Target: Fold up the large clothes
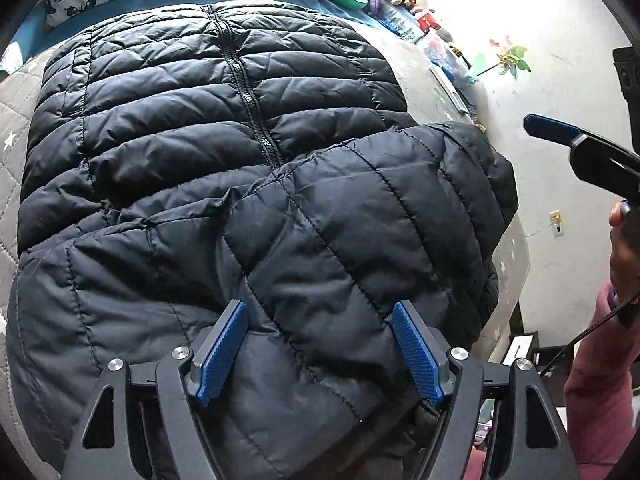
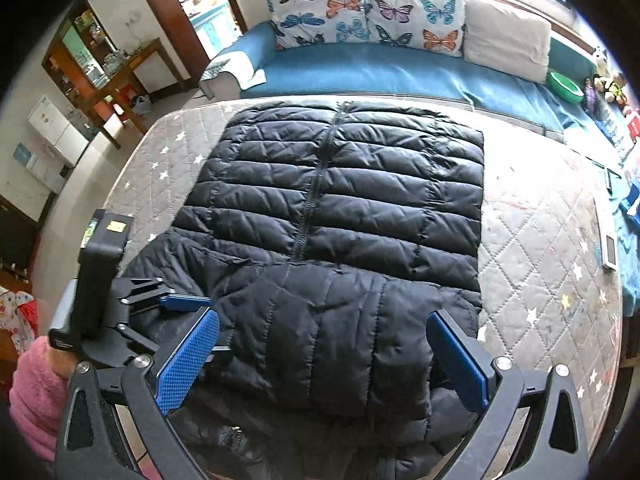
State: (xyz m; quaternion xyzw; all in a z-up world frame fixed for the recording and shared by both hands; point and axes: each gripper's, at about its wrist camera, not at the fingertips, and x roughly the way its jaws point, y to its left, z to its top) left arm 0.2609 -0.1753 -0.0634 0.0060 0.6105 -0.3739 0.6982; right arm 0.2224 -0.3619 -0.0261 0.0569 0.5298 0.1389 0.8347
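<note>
A black quilted puffer jacket (image 1: 180, 128) (image 2: 340, 184) lies flat on the mattress (image 2: 540, 264), zip up the middle. Its near part (image 1: 360, 232) (image 2: 332, 328) is folded over onto the body. My left gripper (image 1: 320, 344) hovers over this folded part, open, its blue pads clear of the fabric. My right gripper (image 2: 324, 360) is higher above the same fold, open with nothing between its pads. One blue finger (image 1: 550, 127) of the right gripper shows at the right edge of the left wrist view. A left-gripper finger (image 2: 186, 302) shows low left in the right wrist view.
The grey star-patterned mattress (image 1: 16, 128) extends around the jacket. Behind it is a blue couch (image 2: 380, 68) with butterfly pillows (image 2: 360, 12), a green bowl (image 2: 564, 86) and toys. A wooden table (image 2: 120, 80) stands far left. Pink sleeves (image 1: 600, 380) (image 2: 32, 380) hold the grippers.
</note>
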